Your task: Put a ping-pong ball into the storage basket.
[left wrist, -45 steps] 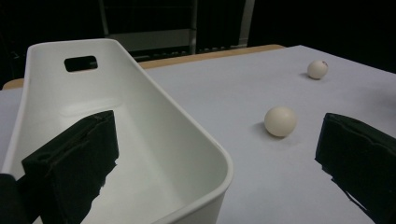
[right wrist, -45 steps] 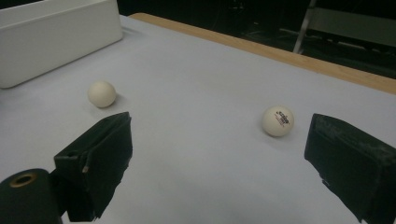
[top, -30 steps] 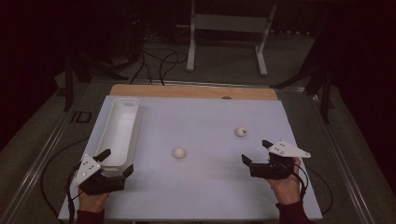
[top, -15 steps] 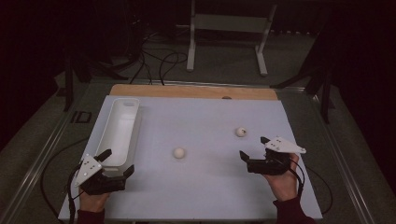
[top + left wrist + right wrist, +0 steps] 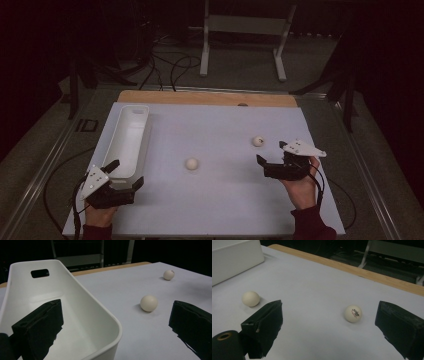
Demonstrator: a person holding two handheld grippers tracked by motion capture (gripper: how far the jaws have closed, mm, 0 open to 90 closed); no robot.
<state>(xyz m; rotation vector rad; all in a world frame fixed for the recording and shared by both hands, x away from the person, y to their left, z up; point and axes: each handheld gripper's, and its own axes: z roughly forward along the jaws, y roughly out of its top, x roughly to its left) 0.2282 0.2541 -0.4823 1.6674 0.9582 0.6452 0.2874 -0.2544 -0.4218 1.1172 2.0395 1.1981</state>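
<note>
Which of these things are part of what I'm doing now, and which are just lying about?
In the job: right gripper, open; printed ball ahead of it; plain ball; white bin; left gripper, open at the bin's near end.

Lying about: metal stand; floor cables.

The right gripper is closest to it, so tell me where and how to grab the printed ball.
Grip the printed ball across its widest middle, coming from the person's side with the right gripper. It is round, so any opposite sides would do, and it lies free on the white table ahead of the open jaws.
</note>
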